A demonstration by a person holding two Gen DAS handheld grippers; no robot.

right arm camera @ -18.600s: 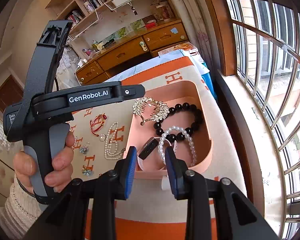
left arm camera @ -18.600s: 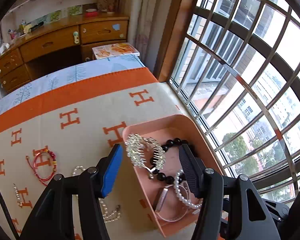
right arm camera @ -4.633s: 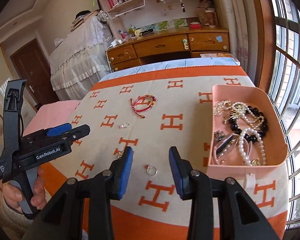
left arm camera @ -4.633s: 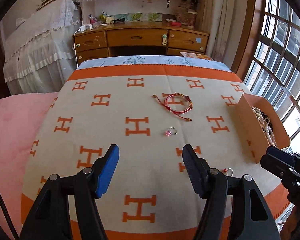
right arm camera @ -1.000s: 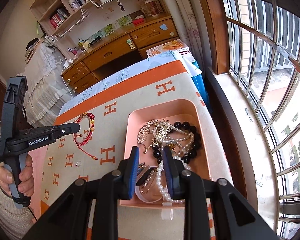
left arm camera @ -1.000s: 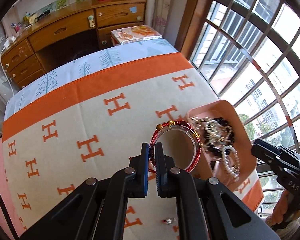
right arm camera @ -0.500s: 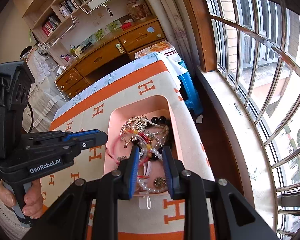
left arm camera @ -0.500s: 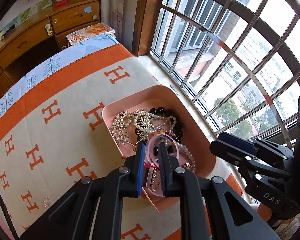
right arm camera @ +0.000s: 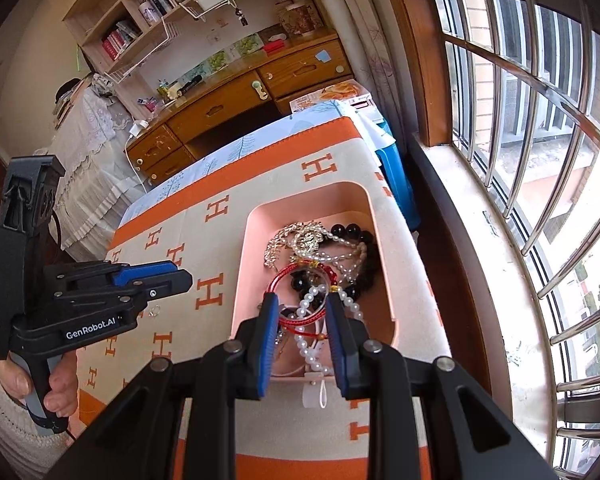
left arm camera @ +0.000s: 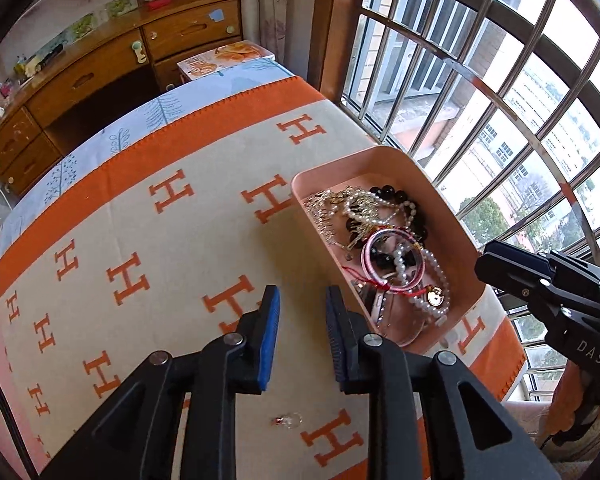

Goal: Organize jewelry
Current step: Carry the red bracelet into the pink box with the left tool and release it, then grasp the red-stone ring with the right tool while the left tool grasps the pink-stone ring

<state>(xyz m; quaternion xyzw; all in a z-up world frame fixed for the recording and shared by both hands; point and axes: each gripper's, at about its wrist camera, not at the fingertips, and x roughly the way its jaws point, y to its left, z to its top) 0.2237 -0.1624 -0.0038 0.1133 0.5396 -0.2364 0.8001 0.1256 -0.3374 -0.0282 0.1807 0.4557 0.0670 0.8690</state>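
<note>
A pink tray sits near the window edge of the bed, holding pearl strands, black beads, a gold comb and the red string bracelet, which lies on top of the pile. My left gripper is open and empty, over the blanket just left of the tray; it also shows in the right wrist view. My right gripper is open and empty, hovering above the tray's near end. A small ring lies on the blanket.
The bed is covered by a beige and orange H-pattern blanket. A barred window runs along the right. A wooden desk stands beyond the bed's far end.
My left gripper has let go of the red bracelet into the tray, opened, and pulled back left off the tray. The right gripper stays above the tray.
</note>
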